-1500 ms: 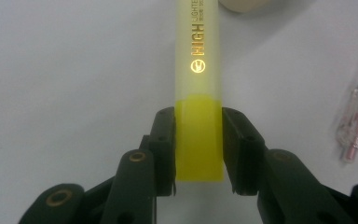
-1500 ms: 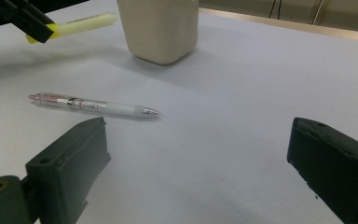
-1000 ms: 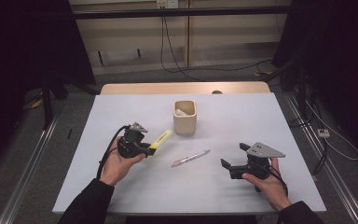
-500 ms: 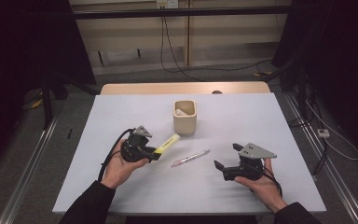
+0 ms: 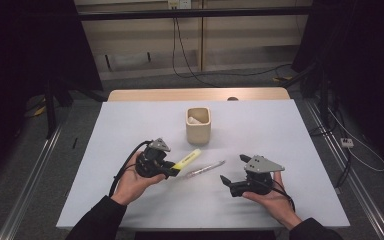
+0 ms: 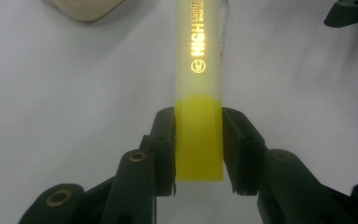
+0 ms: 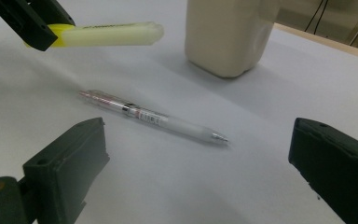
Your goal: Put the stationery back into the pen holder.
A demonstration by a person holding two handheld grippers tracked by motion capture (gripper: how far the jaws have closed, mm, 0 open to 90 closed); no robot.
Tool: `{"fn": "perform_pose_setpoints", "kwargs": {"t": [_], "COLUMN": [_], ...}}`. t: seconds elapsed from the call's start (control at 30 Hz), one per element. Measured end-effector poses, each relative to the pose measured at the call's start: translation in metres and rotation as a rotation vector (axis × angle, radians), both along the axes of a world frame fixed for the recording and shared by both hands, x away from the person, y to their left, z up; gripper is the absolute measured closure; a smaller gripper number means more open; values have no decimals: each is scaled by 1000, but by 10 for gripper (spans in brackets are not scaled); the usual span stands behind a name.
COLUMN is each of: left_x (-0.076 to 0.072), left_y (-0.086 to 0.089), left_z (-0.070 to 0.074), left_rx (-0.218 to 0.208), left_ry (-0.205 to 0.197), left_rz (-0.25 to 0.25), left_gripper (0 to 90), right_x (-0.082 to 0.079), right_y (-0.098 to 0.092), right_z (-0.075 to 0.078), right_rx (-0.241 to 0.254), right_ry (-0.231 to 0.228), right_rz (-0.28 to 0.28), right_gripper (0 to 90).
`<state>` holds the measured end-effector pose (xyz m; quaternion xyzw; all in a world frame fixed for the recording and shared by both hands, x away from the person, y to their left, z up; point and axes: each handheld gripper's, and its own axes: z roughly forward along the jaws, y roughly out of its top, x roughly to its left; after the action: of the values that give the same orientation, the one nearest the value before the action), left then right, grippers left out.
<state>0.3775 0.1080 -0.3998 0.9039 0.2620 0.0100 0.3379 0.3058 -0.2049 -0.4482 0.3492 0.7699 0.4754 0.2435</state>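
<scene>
right gripper (image 5: 232,172) nearer the pen (image 5: 206,169)

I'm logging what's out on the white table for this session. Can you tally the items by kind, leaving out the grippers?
Highlighters: 1, the yellow highlighter, clamped in the left gripper
Pens: 1, the clear pen, lying on the table
Cups: 1, the beige cup, upright, with something pale inside that I cannot identify
Total: 3

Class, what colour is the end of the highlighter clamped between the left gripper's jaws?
Bright yellow; the highlighter body beyond is paler. Clearest in the left gripper view.
</scene>
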Motion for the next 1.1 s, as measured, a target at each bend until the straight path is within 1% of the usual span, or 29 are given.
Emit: {"fn": "perform_pose_setpoints", "kwargs": {"t": [0.17,0.2,0.23,0.3,0.33,0.43,0.5,0.53,0.63,0.7,0.73,0.77,0.8,0.83,0.87,0.93,1.0,1.03,1.07,1.1], "left_x": [-2,-3,-3,-3,-3,-5,-6,-7,-7,-6,-6,-4,-3,-2,-1,0,0,1,1,1], "left_y": [-3,-4,-5,-6,-6,-8,-10,-11,-15,-17,-19,-19,-20,-21,-23,-26,-29,-30,-32,-35], "left_z": [0,0,-1,-1,0,1,3,3,6,7,8,9,9,9,8,8,8,8,9,10], "left_rx": [2,11,2,-1,1,5,11,3,13,18,14,21,20,29,25,37,39,37,42,37], "left_ry": [3,-1,6,12,14,18,15,20,13,10,11,9,13,14,17,19,21,24,23,24], "left_rz": [-13,-9,-16,-25,-27,-39,-53,-50,-69,-77,-69,-80,-76,-79,-73,-91,-99,-102,-104,-104], "left_gripper": [672,672,672,672,672,672,672,672,672,672,672,672,672,672,672,672,672,672,672,672], "right_x": [-1,-1,-1,-2,-2,-3,-4,-3,-2,-2,-1,-1,0,0,2,4,5,5,6,6], "right_y": [10,13,15,19,22,27,30,31,34,37,38,39,40,42,44,47,50,51,52,53], "right_z": [0,0,0,1,1,4,6,7,11,12,12,12,12,13,14,18,19,18,17,15], "right_rx": [-27,-35,-49,-70,-77,-123,-127,-130,-150,-183,-201,-219,-238,-258,-285,-299,-306,-313,-329,-350], "right_ry": [-14,-17,-25,-37,-42,-73,-82,-87,-105,-121,-132,-140,-147,-155,-160,-168,-198,-202,-204,-208], "right_rz": [26,33,40,47,51,55,61,63,64,72,78,87,97,100,103,116,104,102,103,103], "right_gripper": [44,45,47,48,49,49,49,49,49,49,49,49,49,49,49,55,57,58,62,64]}}
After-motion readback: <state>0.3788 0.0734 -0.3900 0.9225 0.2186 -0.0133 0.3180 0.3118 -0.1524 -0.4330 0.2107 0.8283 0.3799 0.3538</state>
